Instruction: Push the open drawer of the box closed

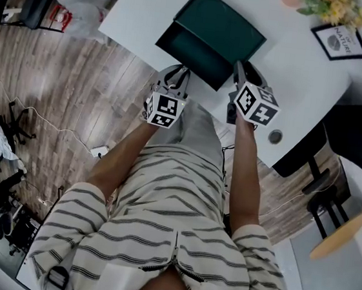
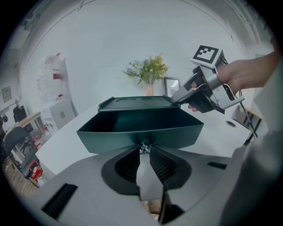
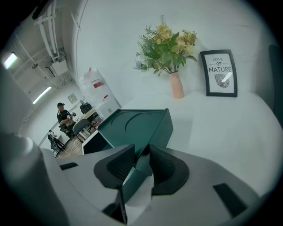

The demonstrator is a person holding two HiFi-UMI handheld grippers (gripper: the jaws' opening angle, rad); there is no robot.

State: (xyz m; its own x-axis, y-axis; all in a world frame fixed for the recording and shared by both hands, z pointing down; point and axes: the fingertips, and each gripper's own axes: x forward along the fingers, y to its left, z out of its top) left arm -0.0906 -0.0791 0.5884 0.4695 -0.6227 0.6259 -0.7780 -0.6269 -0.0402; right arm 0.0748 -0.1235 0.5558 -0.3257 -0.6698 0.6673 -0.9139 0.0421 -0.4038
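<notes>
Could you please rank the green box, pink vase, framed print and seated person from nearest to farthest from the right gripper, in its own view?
1. green box, between the fingers, lower centre.
2. pink vase and framed print, farther back, upper right; too close to call.
3. seated person, far left, across the room.
</notes>
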